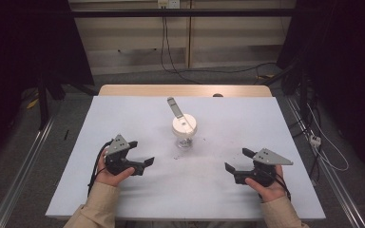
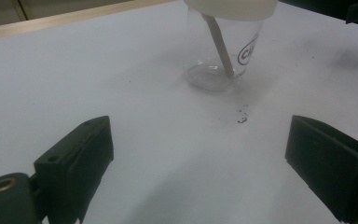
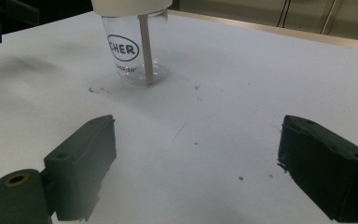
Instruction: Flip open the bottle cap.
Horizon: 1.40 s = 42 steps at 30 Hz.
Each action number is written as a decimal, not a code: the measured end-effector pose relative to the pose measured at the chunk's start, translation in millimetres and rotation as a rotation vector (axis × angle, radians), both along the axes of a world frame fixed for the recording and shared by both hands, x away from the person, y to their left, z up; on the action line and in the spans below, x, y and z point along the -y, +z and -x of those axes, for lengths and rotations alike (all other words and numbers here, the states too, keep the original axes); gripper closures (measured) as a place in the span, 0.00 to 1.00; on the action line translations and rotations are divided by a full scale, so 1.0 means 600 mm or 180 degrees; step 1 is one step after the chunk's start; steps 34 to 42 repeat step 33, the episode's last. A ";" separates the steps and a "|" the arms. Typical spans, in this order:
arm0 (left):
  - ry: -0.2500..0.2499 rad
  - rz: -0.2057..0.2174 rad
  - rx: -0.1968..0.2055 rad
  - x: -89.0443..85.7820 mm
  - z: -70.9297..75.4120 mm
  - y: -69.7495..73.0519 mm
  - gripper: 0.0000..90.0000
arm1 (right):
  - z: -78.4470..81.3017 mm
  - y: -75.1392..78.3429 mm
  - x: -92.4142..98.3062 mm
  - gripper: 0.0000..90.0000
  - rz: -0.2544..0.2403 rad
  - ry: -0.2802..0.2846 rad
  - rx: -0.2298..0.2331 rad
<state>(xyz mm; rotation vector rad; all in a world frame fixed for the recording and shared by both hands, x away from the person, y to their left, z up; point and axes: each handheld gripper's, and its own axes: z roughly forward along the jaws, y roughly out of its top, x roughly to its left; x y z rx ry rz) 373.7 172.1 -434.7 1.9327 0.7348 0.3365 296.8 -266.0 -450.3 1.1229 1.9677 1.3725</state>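
A clear glass jar [image 1: 184,135] with a white lid [image 1: 184,125] stands at the middle of the white table [image 1: 123,118]. A grey stick [image 1: 175,107] pokes up through the lid and leans toward the far side. My left gripper [image 1: 142,153] hovers to the jar's near left, open, with nothing between its jaws. My right gripper [image 1: 236,159] hovers to the near right, also open and holding nothing. The left gripper view has its gripper [image 2: 200,158] facing the jar [image 2: 221,56] and stick [image 2: 219,44]. Ahead of my gripper [image 3: 198,161] in the right gripper view is the jar [image 3: 133,51], printed with black letters.
Small dark specks [image 1: 178,156] lie on the table in front of the jar. The table's wooden far edge [image 1: 185,90] shows beyond the white top. Cables [image 1: 323,147] and metal rails run along the floor on both sides.
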 end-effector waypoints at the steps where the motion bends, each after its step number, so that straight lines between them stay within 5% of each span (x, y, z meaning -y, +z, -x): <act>1: 0.0014 -0.0003 0.0001 -0.003 0.000 0.000 0.08 | 0.001 -0.001 0.002 0.12 0.0001 0.0000 0.0000; 17: 0.0160 -0.0021 -0.0020 -0.056 0.014 -0.006 0.09 | 0.016 -0.006 0.021 0.12 -0.0003 -0.0064 0.0011; 42: 0.0217 -0.0038 -0.0022 -0.076 0.019 -0.010 0.09 | 0.019 -0.008 0.026 0.12 0.0034 -0.0092 0.0005</act>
